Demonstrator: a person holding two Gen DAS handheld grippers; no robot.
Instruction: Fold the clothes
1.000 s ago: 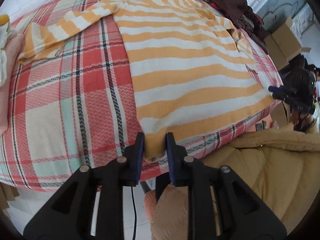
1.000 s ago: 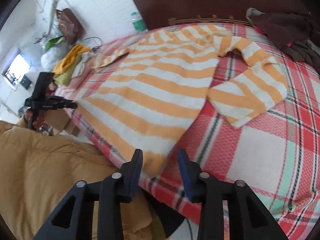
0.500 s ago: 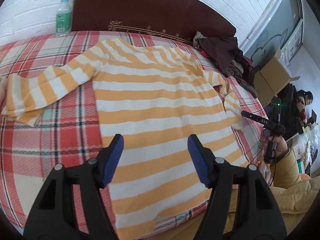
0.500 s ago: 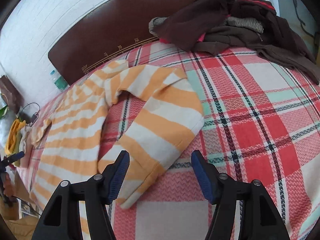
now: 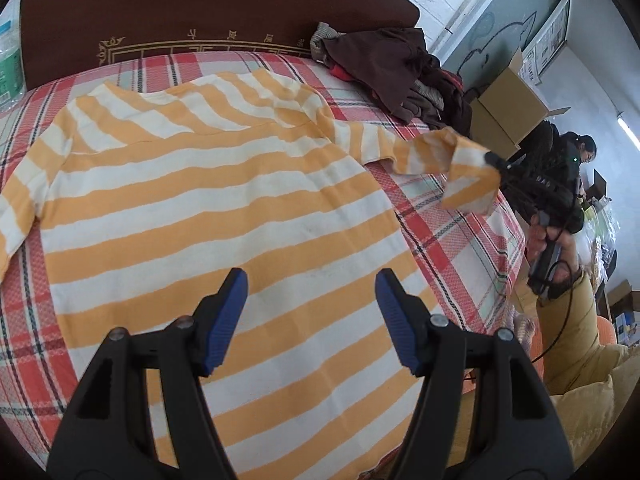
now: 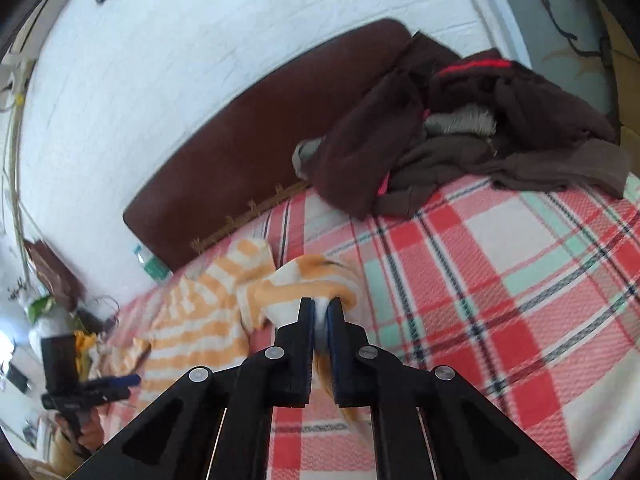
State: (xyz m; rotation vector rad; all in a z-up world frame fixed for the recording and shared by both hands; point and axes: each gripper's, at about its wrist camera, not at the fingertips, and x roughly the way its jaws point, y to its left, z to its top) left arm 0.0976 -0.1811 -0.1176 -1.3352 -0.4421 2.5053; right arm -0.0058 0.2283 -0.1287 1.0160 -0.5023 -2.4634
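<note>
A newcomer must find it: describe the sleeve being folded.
On the plaid bed lies an orange-and-white striped shirt. Its sleeve on the side near the dark clothes pile is lifted off the bed, pinched by the right gripper; the other lies flat.

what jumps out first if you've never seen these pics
The orange-and-white striped shirt spread flat across the plaid bed. Next, its sleeve lifted off the bed, pinched in the right gripper. The left gripper hovers open over the hem, and dark clothes are heaped by the headboard.
</note>
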